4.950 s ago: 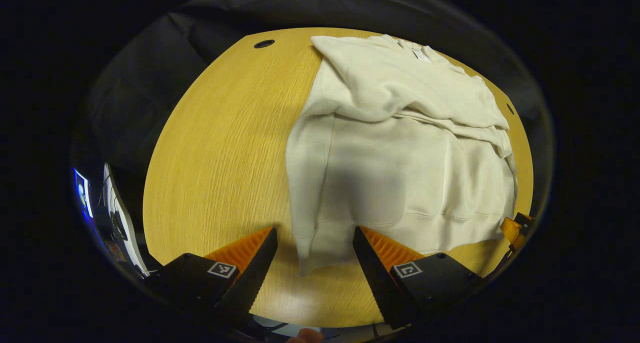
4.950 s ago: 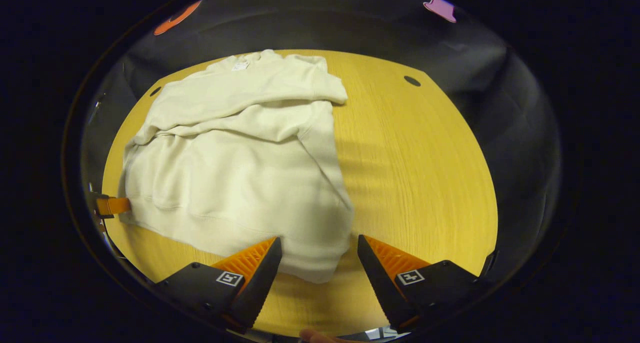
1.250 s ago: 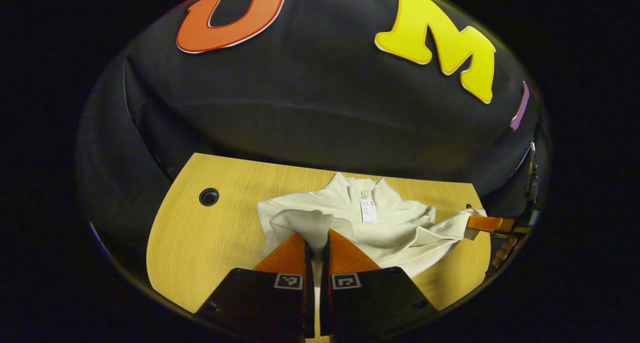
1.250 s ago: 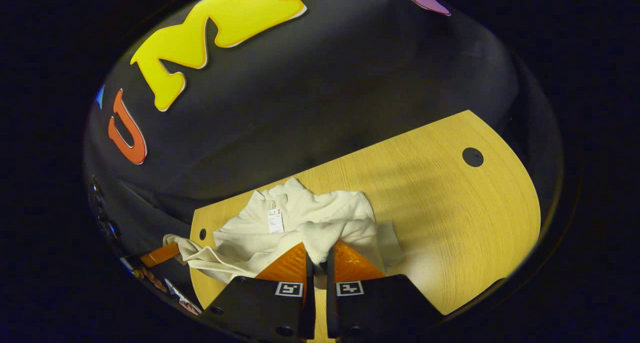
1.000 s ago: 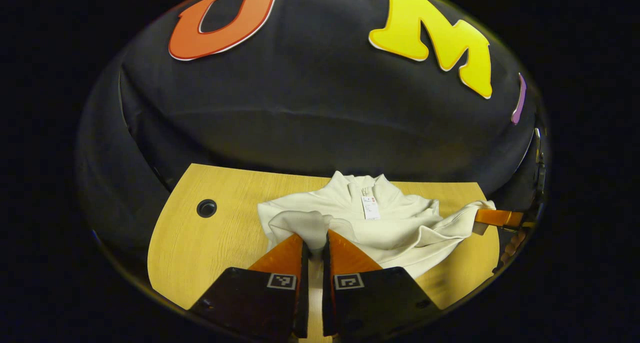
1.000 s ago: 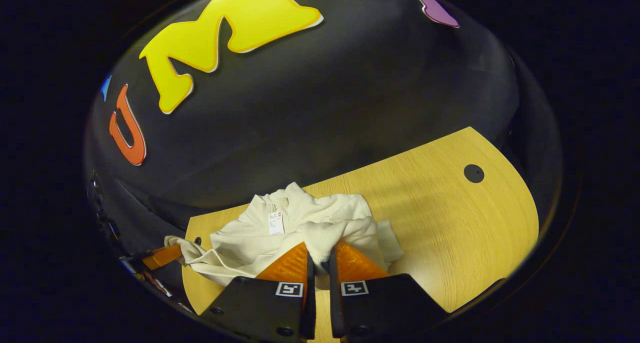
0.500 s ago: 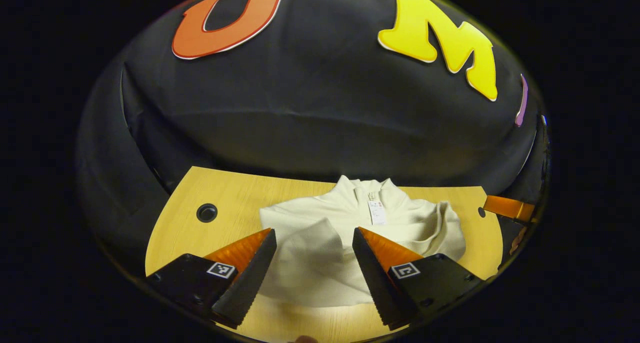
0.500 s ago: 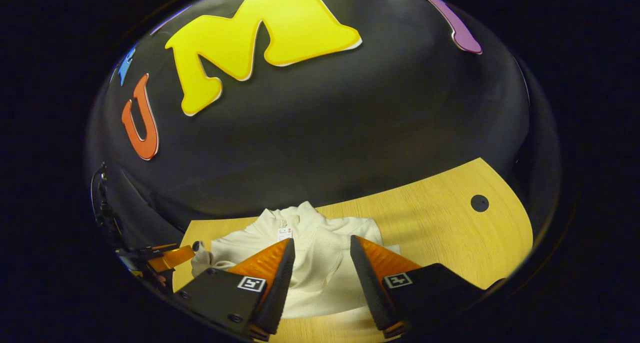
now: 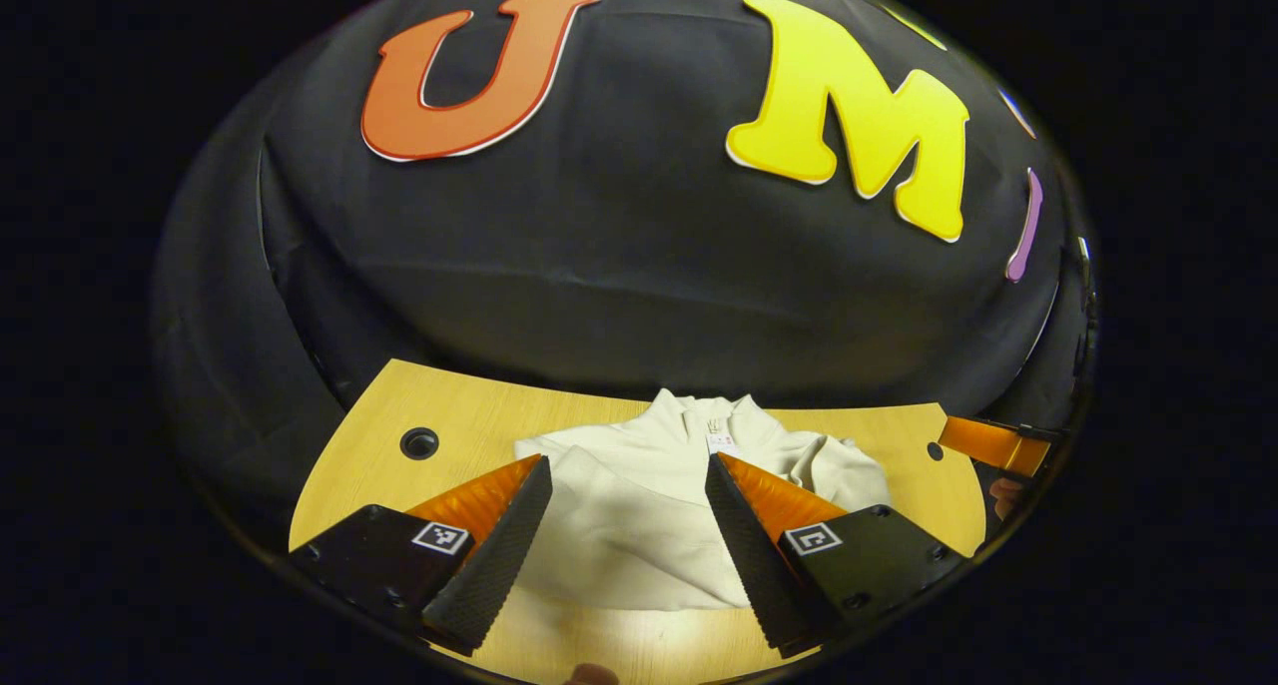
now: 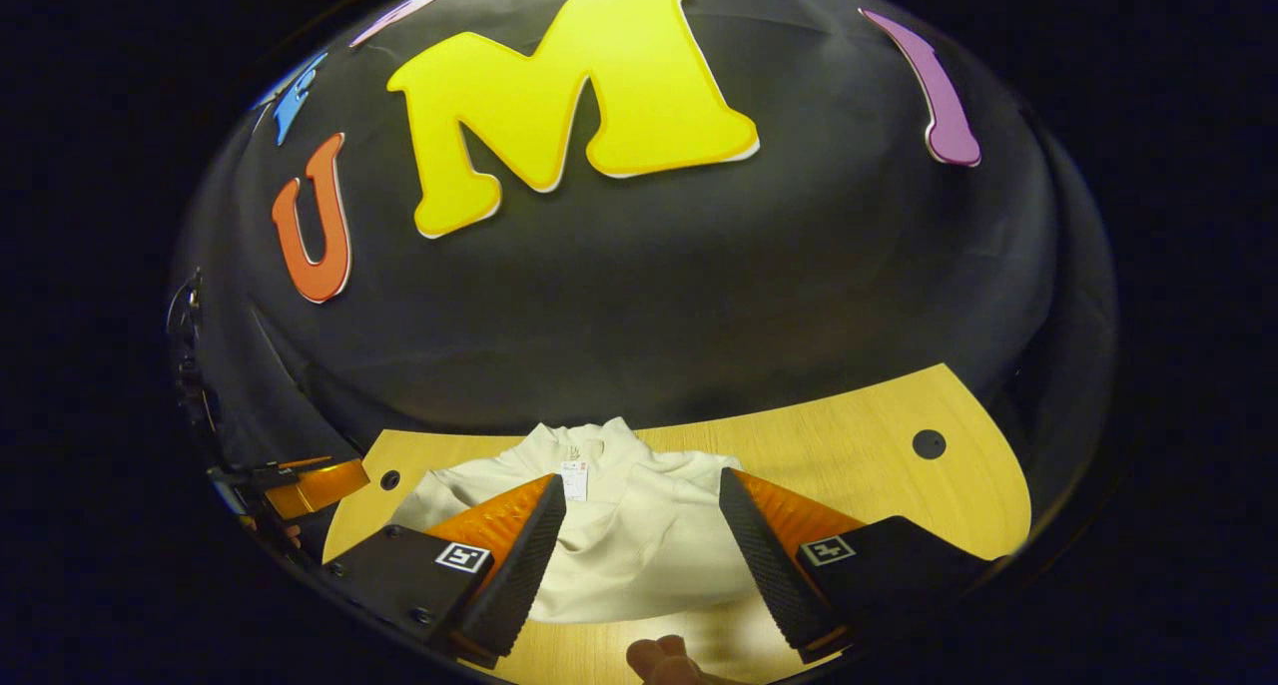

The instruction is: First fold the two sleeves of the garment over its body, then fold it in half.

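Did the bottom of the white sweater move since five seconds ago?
Yes. The cream-white sweater got folded: its hem went from the near edge of the yellow wooden table up toward the collar.

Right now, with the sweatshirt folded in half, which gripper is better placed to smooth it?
Slightly the left gripper, as a judgement: open, the sweatshirt centred between its fingers. The right gripper, also open, sits a little to one side.

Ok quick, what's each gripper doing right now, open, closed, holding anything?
Left gripper: open, holding nothing, above the folded garment.
Right gripper: open, holding nothing, above the same garment.
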